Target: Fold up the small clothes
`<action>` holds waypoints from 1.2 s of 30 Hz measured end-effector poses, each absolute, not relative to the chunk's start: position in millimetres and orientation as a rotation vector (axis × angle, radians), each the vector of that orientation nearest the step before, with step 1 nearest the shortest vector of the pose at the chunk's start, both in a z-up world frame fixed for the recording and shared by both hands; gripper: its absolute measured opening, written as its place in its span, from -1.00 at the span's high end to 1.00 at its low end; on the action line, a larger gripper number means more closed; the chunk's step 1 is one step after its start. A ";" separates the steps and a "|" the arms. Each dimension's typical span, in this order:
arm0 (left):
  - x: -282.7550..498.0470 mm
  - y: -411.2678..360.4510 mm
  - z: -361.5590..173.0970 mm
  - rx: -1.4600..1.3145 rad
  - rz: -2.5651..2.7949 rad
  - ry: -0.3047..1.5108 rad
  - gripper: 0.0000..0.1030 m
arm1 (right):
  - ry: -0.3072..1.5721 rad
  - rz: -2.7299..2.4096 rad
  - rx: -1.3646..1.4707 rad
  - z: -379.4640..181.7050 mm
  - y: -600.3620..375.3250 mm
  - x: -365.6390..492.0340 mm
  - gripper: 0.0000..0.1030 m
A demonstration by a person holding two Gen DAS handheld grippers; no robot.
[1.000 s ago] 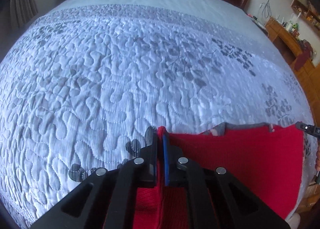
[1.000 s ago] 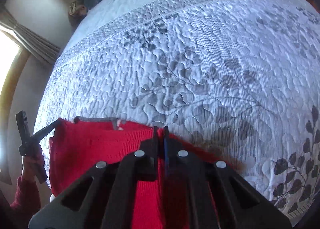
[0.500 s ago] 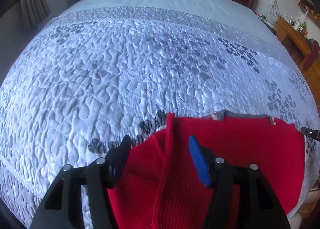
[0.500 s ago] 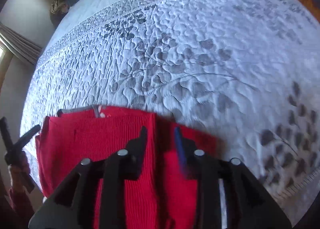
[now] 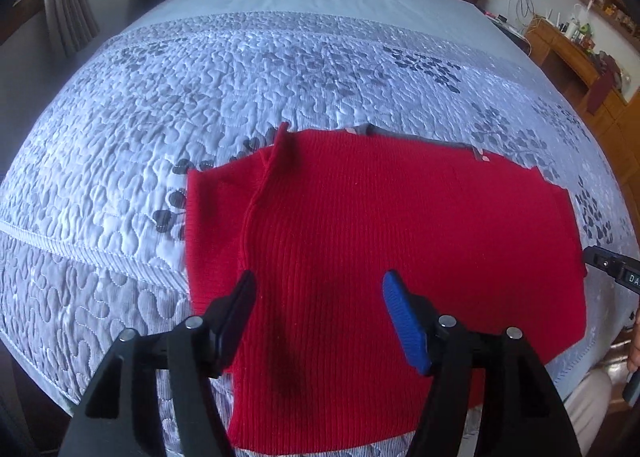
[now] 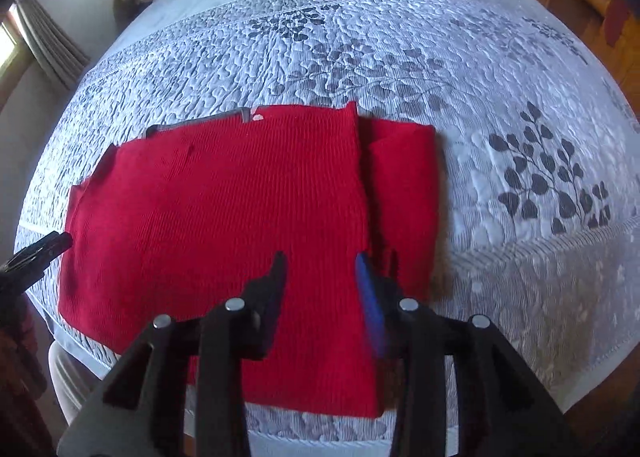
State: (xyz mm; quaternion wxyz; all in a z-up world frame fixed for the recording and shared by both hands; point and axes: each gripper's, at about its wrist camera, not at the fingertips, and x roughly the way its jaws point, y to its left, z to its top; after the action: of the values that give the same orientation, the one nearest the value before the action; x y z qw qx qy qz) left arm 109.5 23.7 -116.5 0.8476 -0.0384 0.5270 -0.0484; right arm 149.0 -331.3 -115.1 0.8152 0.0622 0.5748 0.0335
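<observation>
As the red knitted garment (image 5: 400, 237) lies flat near the front edge of the quilted bedspread (image 5: 200, 97), neither tool has hold of it: the left gripper (image 5: 316, 297) hangs over the near hem with its jaws spread wide and nothing between them, and the right gripper (image 6: 320, 277) hangs over the same cloth, likewise parted and empty. In the left wrist view a narrow strip of cloth along one side sits beside a raised ridge running front to back; the right wrist view shows a matching strip at the opposite side, lying on or against the main panel. Whether these are sleeves turned in or side folds cannot be told. A grey trim (image 6: 200, 123) shows at the far edge, probably the neckline. On this evidence the side folds appear laid down and released. What remains, by judgement, is at least one crosswise fold, hem toward neckline or the reverse, to bring the piece to a compact shape.
</observation>
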 end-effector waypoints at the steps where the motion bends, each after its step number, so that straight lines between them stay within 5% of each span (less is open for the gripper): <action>1: 108.0 22.1 -115.1 -0.069 -0.100 1.107 -0.35 | 1.224 0.071 0.133 -113.9 -331.1 148.6 0.30; 23: 129.5 4.5 -149.0 -0.061 -0.101 1.143 -0.38 | 1.240 -0.001 0.065 -145.7 -324.8 158.3 0.23; 30: 135.6 0.6 -161.5 -0.026 -0.100 1.153 -0.51 | 1.262 -0.087 0.116 -157.5 -354.8 155.4 -0.47; 36: 136.9 -0.6 -166.0 -0.026 -0.101 1.151 -0.59 | 1.309 -0.011 0.243 -173.6 -378.4 152.2 -0.42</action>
State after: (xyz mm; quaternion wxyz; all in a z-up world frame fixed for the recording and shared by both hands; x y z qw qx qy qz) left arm 136.9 -0.6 -166.0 0.8377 -0.0122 0.5439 -0.0477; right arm 152.2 -378.4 -173.6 0.7865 0.1126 0.6072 -0.0053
